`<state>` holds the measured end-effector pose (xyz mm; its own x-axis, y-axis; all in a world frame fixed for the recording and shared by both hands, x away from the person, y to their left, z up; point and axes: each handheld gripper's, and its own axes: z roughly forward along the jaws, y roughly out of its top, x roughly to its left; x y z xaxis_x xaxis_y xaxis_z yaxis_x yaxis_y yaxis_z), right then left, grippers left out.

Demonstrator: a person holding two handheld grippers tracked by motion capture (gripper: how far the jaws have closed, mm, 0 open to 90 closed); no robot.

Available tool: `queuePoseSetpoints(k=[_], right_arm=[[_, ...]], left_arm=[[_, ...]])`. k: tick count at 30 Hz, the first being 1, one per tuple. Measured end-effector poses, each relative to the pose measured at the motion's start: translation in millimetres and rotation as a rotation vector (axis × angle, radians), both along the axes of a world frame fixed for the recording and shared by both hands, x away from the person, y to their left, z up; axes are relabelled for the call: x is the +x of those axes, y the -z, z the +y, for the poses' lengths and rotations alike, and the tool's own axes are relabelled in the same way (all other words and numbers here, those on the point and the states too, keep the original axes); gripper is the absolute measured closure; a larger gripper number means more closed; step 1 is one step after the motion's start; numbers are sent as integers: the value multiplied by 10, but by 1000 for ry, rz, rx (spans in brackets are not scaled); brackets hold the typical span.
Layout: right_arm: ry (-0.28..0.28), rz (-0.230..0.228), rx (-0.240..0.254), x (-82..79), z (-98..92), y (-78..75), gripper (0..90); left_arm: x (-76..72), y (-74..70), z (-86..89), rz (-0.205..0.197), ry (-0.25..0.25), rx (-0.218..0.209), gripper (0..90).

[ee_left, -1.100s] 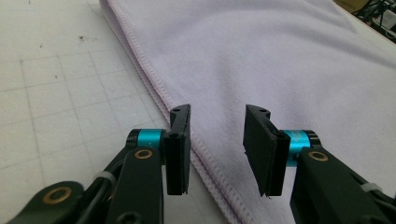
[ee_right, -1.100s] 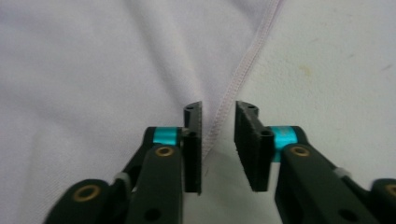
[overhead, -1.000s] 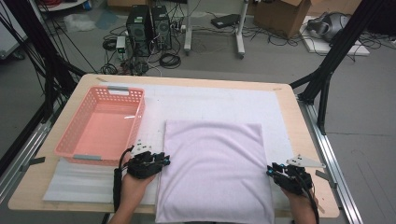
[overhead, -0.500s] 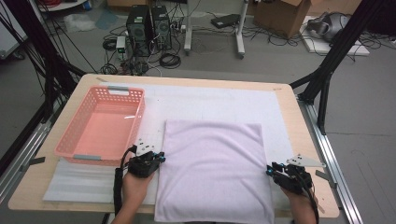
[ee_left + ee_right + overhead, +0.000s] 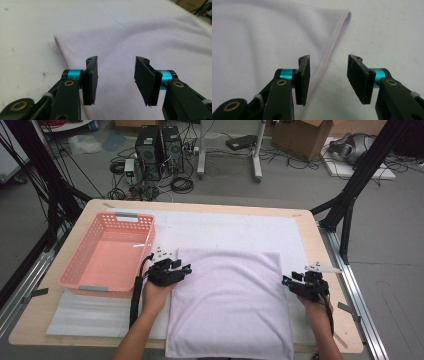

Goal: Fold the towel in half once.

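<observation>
While the lilac towel (image 5: 230, 302) lies flat at frame centre, left gripper (image 5: 186, 268) sits at its left edge, right gripper (image 5: 286, 281) at its right edge. Both grippers' jaws have just been opening, now approx. half apart, nothing gripped; towel edge lies under each gap.

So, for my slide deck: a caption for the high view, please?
Both open claws, left and right, flank a lilac towel beside a pink basket.

The wooden table (image 5: 327, 270) (white-padded) carries a lilac towel (image 5: 232, 305) and pink basket (image 5: 107, 255).

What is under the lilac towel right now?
The lilac towel lies on a white mat that covers the wooden table. Anything beneath the towel's middle is covered and cannot be seen.
</observation>
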<state>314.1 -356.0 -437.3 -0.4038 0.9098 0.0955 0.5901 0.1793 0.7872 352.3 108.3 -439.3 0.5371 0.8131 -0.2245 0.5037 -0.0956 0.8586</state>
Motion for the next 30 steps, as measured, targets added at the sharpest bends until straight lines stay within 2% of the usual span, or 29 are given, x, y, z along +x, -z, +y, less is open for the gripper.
queuePoseSetpoints(k=[3, 5, 6, 8, 11, 13, 15, 16, 20, 22, 24, 25, 26, 27, 28, 29, 30], right_arm=[[19, -3, 11, 194, 2, 7, 550], [21, -6, 14, 335, 19, 2, 531], [22, -6, 12, 405, 37, -3, 529], [17, 2, 3, 550, 79, -6, 521], [19, 21, -8, 757, 159, 17, 521], [23, 32, -18, 837, 201, 43, 538], [30, 64, -36, 899, 238, 80, 553], [30, 67, -40, 912, 244, 97, 561], [15, 63, -61, 908, 252, 91, 622], [6, 70, -47, 909, 243, 90, 707], [-9, 74, -34, 908, 253, 91, 817], [-15, 76, -29, 904, 265, 91, 834], [-14, 74, -39, 899, 278, 88, 845], [-15, 75, -40, 896, 281, 85, 853], [-15, 78, -31, 896, 272, 85, 857], [-11, 79, -16, 898, 259, 89, 861], [-11, 79, -13, 897, 257, 88, 863]], left_arm=[[198, 17, 18, 28, -26, -2, 549], [312, 43, 28, 53, -52, 5, 489], [364, 53, 31, 65, -61, 20, 486], [427, 85, 34, 59, -81, 1, 472], [521, 133, 22, 112, -99, 25, 451], [570, 125, 14, 119, -108, 34, 447], [613, 133, 14, 118, -125, 55, 435], [629, 132, 18, 124, -130, 50, 449], [666, 129, -29, 102, -127, 102, 452], [664, 129, -53, 92, -136, 130, 477], [654, 126, -82, 81, -149, 166, 537], [654, 125, -77, 76, -148, 176, 588], [657, 126, -66, 81, -140, 159, 652], [657, 130, -65, 87, -115, 141, 758], [649, 127, -86, 81, -115, 155, 807], [647, 125, -93, 80, -114, 159, 823], [650, 123, -89, 90, -121, 145, 830]])
